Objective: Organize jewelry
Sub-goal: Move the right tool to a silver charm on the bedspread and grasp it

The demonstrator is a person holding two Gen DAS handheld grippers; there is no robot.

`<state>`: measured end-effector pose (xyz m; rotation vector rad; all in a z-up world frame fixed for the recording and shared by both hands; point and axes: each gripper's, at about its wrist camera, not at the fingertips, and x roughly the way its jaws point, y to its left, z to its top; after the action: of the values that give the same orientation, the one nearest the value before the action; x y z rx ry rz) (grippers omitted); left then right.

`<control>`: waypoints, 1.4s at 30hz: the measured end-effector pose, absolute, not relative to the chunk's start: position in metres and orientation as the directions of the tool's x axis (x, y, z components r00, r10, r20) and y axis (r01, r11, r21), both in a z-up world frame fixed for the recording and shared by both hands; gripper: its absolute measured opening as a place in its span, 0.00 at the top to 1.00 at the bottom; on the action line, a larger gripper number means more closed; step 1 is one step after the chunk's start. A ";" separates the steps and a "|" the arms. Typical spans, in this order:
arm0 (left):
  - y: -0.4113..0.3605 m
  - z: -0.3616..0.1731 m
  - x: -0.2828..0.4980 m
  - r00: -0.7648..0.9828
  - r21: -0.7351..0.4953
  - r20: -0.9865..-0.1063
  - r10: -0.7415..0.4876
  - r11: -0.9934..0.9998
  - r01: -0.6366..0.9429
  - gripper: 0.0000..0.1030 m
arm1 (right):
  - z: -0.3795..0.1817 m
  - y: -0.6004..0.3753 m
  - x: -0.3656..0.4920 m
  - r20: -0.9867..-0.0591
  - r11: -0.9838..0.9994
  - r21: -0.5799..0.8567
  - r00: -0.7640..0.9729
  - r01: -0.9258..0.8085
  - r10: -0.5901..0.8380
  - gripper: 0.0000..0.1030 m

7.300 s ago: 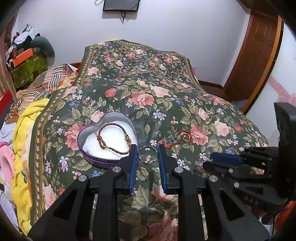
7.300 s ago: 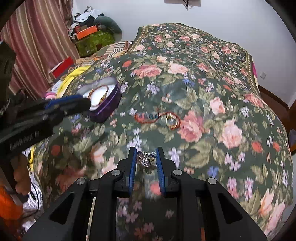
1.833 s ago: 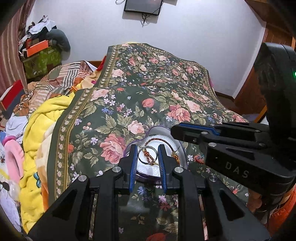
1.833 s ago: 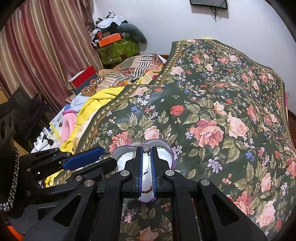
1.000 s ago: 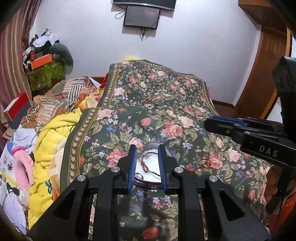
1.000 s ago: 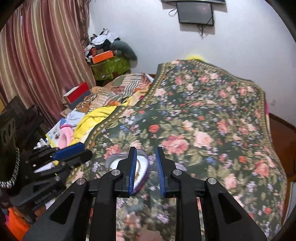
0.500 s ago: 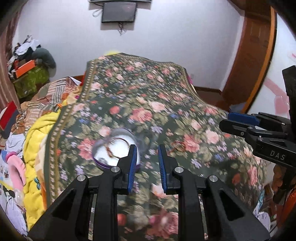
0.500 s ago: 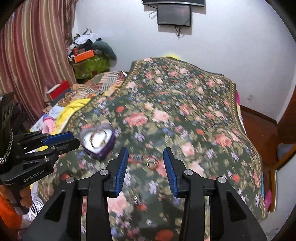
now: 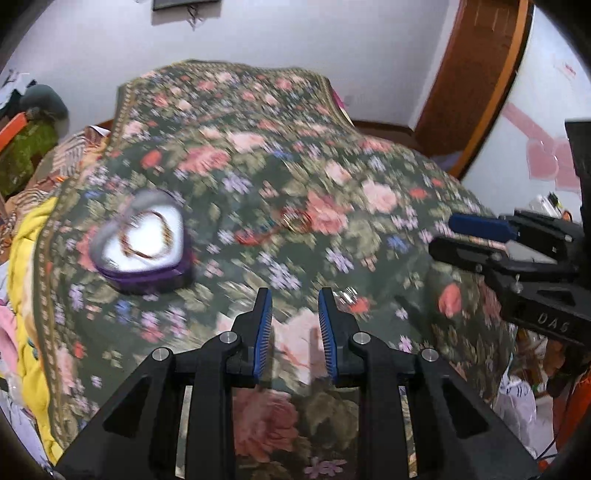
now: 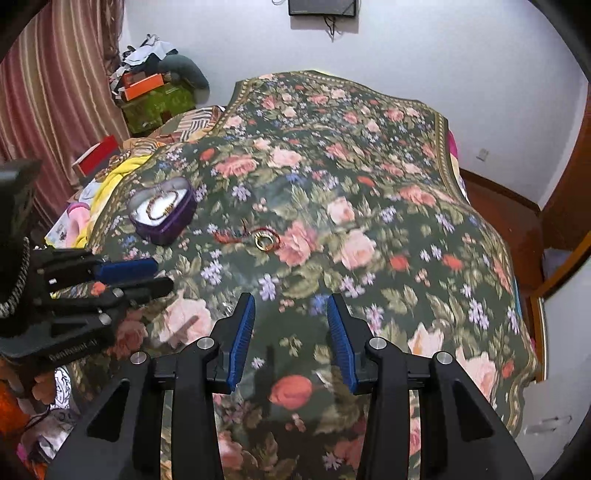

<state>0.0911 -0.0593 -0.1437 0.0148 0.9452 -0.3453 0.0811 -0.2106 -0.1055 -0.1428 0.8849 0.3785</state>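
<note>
Floral bedspread (image 10: 369, 184) | heart tin (image 10: 162, 212) far left, bracelets now inside | right gripper (image 10: 291, 332) and left gripper (image 9: 295, 332) had released, withdrawn, jaws apart, empty | red cord bracelet (image 10: 255, 236) remained mid-bed, next.

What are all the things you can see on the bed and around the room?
Heart-shaped box: one, purple with white lining, left side of bed, holds a braided bracelet.
Red cord bracelet with gold ring: one, loose on the blanket, right of the box.
Floral blanket: one, dark green with pink roses, covers the bed.
Yellow blanket: one, along the bed's left edge.
Curtain: one, striped reddish, left wall.
Screen: one, black, on the white wall.
Left gripper: black with blue pads, open, empty.
Right gripper: same, open, empty.
</note>
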 end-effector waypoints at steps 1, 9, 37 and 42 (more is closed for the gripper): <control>-0.064 -0.148 0.091 0.523 -0.136 -0.803 -0.286 0.942 0.307 0.76 | -0.107 -0.213 0.081 -0.779 0.926 0.037 0.569 -0.377 0.263 0.64; -0.085 -0.167 0.094 0.482 -0.117 -0.831 -0.277 0.935 0.336 0.76 | -0.120 -0.212 0.078 -0.799 0.914 0.068 0.527 -0.399 0.290 0.64; -0.031 -0.174 0.099 0.521 -0.145 -0.819 -0.242 0.965 0.219 0.76 | -0.165 -0.159 0.104 -0.870 0.840 0.063 0.382 -0.538 0.310 0.91; -0.033 -0.175 0.100 0.516 -0.147 -0.821 -0.247 0.963 0.228 0.76 | -0.153 -0.164 0.097 -0.854 0.841 0.068 0.404 -0.537 0.328 0.91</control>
<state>0.0999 -0.0334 -0.1749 -0.0212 0.9890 -0.2849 0.0969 -0.1636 -0.1527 -0.2315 1.0173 0.5522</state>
